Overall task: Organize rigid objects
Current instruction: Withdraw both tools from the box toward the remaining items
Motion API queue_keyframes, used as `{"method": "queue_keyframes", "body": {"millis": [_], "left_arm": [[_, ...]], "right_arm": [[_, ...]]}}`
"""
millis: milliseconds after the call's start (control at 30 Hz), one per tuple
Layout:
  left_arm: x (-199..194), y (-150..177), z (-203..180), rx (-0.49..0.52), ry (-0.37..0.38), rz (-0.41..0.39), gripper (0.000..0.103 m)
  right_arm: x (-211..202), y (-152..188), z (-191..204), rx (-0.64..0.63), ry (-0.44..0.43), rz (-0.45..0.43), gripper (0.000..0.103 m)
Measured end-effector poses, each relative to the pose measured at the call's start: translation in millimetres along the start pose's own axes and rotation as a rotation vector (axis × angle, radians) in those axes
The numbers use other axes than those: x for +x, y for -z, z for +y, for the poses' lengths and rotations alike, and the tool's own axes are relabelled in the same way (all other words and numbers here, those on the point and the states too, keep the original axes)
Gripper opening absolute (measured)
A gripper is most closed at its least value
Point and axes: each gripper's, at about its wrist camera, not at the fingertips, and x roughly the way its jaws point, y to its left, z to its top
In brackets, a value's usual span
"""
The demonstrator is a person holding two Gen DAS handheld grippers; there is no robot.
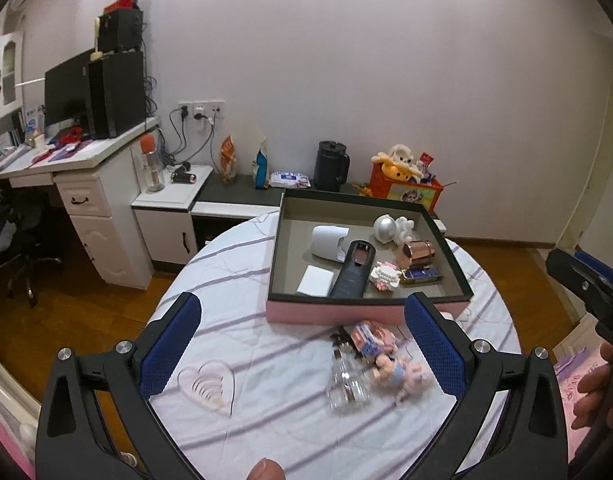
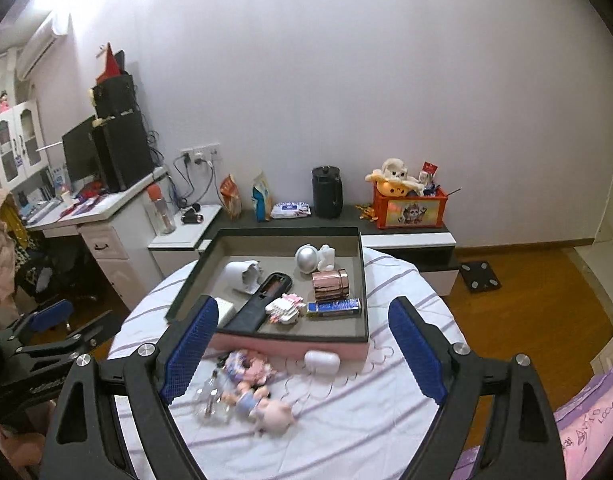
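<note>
Home bedroom, white desk (image 1: 86,160) with monitor (image 1: 64,92), toy box (image 2: 410,206), wood floor (image 2: 526,300)

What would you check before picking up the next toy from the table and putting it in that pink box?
1. Left gripper jaws open and empty: ok.
2. Right gripper jaws open and empty: ok.
3. Items left on the table outside the box: a glass bottle, a pig figurine, a block toy and a white case: ok, work remains.
4. Loose items apart enough for a clean grasp: not ok; the bottle, figurine and block toy lie bunched together.
5. Free room in the pink box: ok; bare floor shows at its far left.
6. Exact shape of the figurine: cannot tell, blurred.
</note>
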Motion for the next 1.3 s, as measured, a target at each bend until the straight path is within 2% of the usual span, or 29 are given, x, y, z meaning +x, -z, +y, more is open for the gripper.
{"method": "queue_keyframes", "body": {"millis": [167,367,767,1033,1300], "left_arm": [[-24,17,-2,0.006,-0.013,-0.018,0.103],[-39,36,1,-0.011,-0.014,-0.004,0.103],[-52,45,0,-0.011,-0.022,-0.011,0.103],[-47,46,2,-0.013,-0.025,0.005,0.103],[-16,53,-1,0.009,-0.025,0.067,0.103]], "right_arm": [[-28,22,4,0.000,-0.013,-0.009,0.088],[-41,42,7,-0.005,-0.017,0.010,0.088],[-51,47,4,-0.002,-0.023,0.013,0.088],[-49,47,2,0.006,-0.011,0.021,0.088],[-28,51,-17,0.038,0.022,0.063,0.088]]}}
